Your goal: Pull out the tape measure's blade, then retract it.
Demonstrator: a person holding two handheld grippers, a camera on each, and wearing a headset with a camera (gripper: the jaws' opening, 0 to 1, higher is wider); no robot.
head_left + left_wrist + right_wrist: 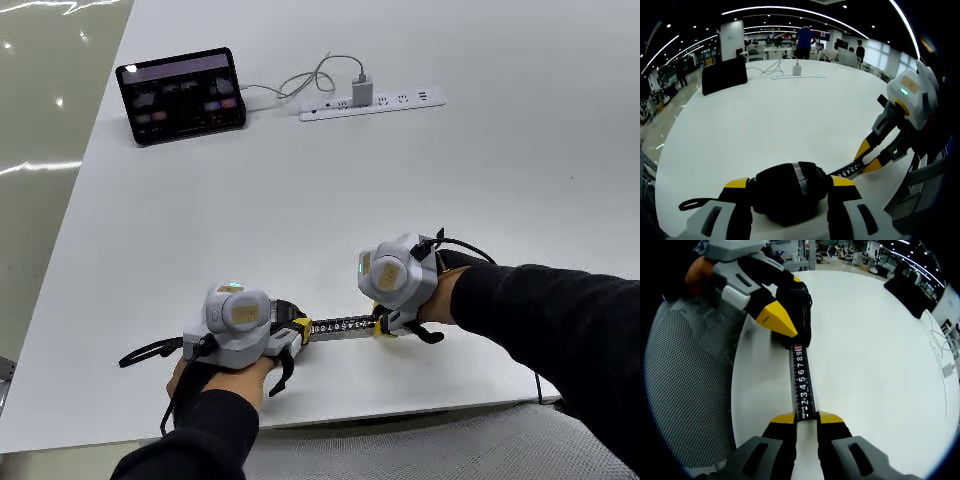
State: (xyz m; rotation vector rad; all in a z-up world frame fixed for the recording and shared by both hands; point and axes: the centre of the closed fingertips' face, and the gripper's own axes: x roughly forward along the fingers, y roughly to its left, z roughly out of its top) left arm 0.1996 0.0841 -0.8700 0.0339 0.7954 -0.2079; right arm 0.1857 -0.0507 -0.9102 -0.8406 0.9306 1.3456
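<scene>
Where the near edge of the white table (300,180) meets a grey mesh chair (685,390), both claws sit low, level with each other. Left claw (789,182): clenched on the black tape measure (790,195), one yellow-tipped jaw pressed to each side of its body. The tape measure rests on the table close to the near edge, with a black wrist loop trailing off it to the left. Its blade (801,380) is drawn out a short way and runs straight across to the right claw (802,417), lying low along the table. Numerals one through nine read along the exposed stretch, with a red mark at the mouth of the body. Right claw: jaws closed on the blade's free end, pinching it between the yellow tips.

Mid-table is bare white. Farther back, a white power strip (372,101) lies with a white charger (361,92) plugged into it; a looped cable (300,80) runs left to a dark tablet (181,94) propped upright, screen lit. Beyond the table is an open office under rows of ceiling lights, with people standing at distant desks.
</scene>
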